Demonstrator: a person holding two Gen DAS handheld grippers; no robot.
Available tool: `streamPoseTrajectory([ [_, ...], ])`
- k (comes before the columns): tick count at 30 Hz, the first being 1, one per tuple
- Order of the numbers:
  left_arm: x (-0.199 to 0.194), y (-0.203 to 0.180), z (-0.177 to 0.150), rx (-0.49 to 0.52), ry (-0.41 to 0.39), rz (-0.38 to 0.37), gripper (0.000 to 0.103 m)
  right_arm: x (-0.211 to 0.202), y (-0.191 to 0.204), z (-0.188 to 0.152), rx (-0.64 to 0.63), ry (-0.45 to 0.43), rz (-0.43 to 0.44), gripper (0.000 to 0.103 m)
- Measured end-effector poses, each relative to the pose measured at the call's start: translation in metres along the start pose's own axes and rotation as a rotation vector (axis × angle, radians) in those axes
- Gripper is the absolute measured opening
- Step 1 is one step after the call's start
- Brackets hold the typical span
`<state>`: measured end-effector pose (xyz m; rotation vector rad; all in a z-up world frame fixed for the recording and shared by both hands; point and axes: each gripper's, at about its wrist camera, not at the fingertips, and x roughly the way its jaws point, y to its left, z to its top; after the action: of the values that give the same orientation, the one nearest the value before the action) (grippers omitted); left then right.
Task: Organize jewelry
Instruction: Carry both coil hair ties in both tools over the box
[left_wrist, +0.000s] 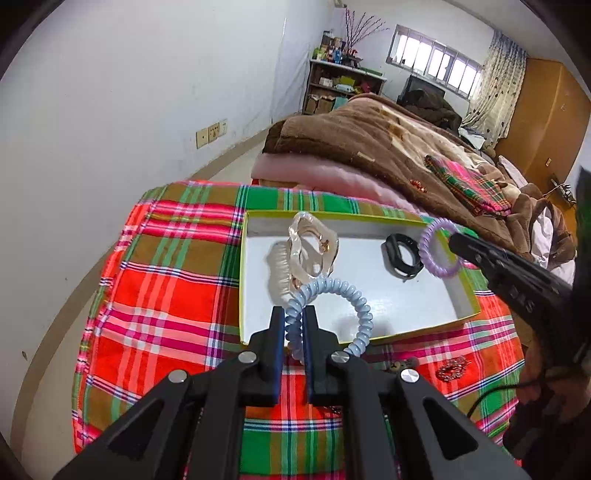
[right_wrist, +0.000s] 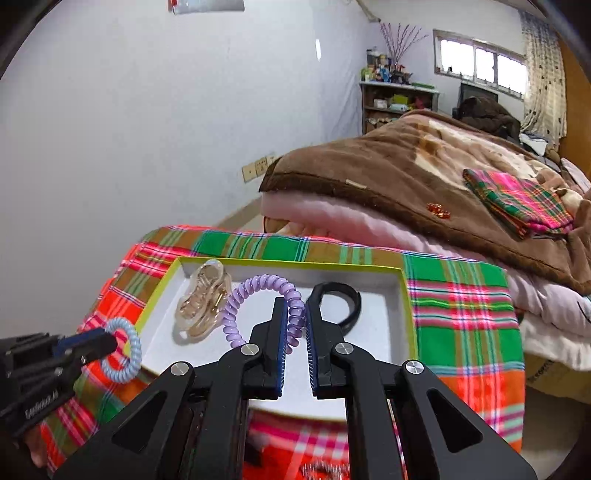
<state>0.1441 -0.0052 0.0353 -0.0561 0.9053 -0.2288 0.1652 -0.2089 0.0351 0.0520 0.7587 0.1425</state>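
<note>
A shallow white box with a yellow-green rim (left_wrist: 242, 280) (right_wrist: 406, 306) lies on a plaid cloth. In it lie a clear hair claw clip (left_wrist: 314, 247) (right_wrist: 203, 299) and a black band (left_wrist: 402, 254) (right_wrist: 351, 306). My left gripper (left_wrist: 294, 314) is shut on a light blue spiral hair tie (left_wrist: 354, 295), held over the box's near edge; the tie also shows in the right wrist view (right_wrist: 125, 350). My right gripper (right_wrist: 296, 306) is shut on a purple spiral hair tie (right_wrist: 258, 288) (left_wrist: 436, 251), held above the box.
A red sparkly ornament (left_wrist: 452, 367) lies on the plaid cloth (left_wrist: 166, 280) near the box. Behind stands a bed with a brown blanket (right_wrist: 388, 166), a folded plaid cloth (right_wrist: 517, 203) and a small red ornament (right_wrist: 437, 210). A white wall is at left.
</note>
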Motion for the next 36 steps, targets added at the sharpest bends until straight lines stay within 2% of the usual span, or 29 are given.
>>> streamPoseTrajectory([
  [11, 0.037, 0.007, 0.003, -0.039, 0.064, -0.003, 0.01, 0.061, 0.001, 0.01, -0.011, 0.104, 0.003, 0.01],
  [17, 0.049, 0.005, 0.005, -0.027, 0.085, 0.004, 0.01, 0.085, 0.001, 0.009, -0.014, 0.149, 0.014, 0.01],
  [36, 0.068, 0.007, 0.001, -0.016, 0.141, 0.016, 0.01, 0.112, 0.008, 0.01, -0.068, 0.184, -0.017, 0.01],
])
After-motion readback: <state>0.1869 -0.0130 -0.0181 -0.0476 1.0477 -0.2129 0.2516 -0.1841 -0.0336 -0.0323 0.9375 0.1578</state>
